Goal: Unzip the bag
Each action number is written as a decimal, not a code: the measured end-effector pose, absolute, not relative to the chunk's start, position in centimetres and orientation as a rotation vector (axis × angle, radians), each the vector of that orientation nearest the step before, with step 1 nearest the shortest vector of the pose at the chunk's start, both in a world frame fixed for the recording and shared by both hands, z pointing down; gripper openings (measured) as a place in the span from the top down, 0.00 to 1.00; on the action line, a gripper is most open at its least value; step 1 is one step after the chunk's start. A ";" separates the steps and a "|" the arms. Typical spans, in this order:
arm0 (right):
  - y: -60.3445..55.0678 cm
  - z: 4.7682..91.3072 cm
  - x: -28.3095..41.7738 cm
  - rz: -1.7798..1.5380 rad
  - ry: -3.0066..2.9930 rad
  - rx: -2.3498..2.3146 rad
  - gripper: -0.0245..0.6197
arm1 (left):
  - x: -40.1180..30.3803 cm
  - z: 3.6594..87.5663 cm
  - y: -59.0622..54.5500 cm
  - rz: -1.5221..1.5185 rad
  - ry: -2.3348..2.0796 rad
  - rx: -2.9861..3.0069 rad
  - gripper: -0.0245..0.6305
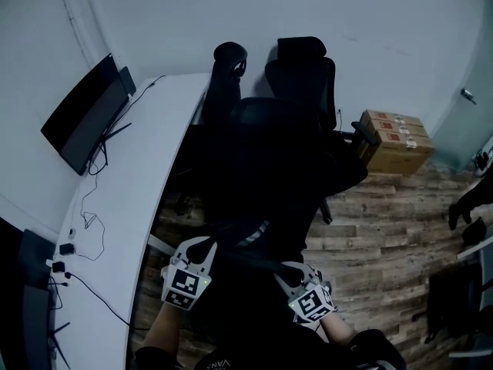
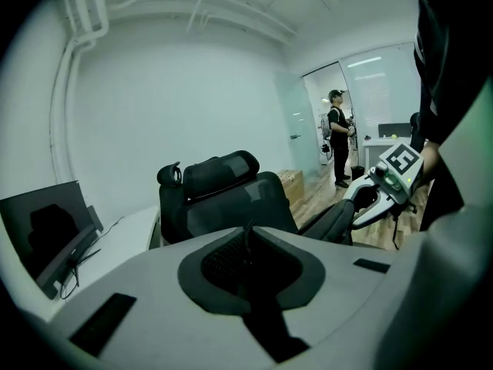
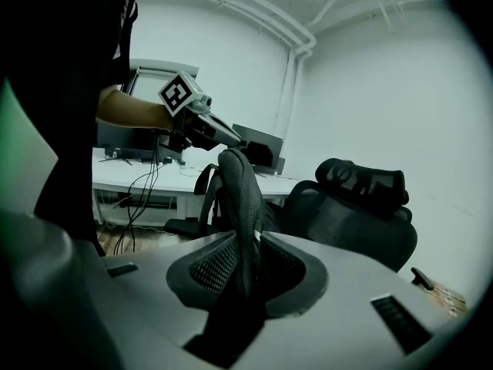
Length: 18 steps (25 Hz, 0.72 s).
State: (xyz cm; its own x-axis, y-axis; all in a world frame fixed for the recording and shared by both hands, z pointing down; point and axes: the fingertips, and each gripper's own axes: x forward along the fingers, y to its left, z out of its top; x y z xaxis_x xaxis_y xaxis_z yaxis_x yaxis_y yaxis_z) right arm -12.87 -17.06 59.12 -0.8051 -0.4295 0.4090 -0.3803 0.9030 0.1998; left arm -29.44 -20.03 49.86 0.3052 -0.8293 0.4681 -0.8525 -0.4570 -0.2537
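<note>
The room has white walls and a wood-plank floor (image 1: 385,222); a curved white desk (image 1: 146,176) runs along the left wall; a monitor (image 1: 85,114) stands at the desk's left edge, and cables (image 1: 92,222) trail from it along that edge toward the near end; black office chairs (image 1: 296,75) stand just beside the desk's right edge

The head view alone shows both grippers from above, with the black bag (image 1: 254,241) as a dark mass between them and in front of the chairs; the view is too dark to tell what the bag rests on; the left gripper view alone shows a person (image 2: 337,133) standing at a far doorway; the right gripper view alone shows the bag's padded strap (image 3: 239,191) rising upright

The left gripper (image 1: 199,253) has its jaws almost together, pinching a thin dark tab (image 2: 248,233); the right gripper (image 1: 293,276) has its jaws partly apart, clamped on the padded strap

Stacked cardboard boxes (image 1: 394,141) sit closed on the floor, right of the chairs; their contents are hidden; whether the bag's zip stands open cannot be told
</note>
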 end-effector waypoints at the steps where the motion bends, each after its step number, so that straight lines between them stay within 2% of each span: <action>1: -17.0 59.1 -13.0 -0.145 -2.601 0.603 0.78 | -30.1 50.0 -20.0 0.843 -1.618 2.504 0.90; 18: -17.3 59.8 -14.1 -0.083 -2.420 0.834 0.78 | -40.3 53.5 -21.7 0.618 -1.647 2.455 0.90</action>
State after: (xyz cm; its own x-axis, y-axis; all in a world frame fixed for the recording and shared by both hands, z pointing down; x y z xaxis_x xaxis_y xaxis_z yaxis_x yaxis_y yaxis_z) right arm -14.08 -17.29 59.77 -0.6413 -0.5827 0.4992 -0.5470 0.8035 0.2350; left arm -40.35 -21.72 53.46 0.3240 -0.8586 0.3973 -0.9081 -0.4000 -0.1238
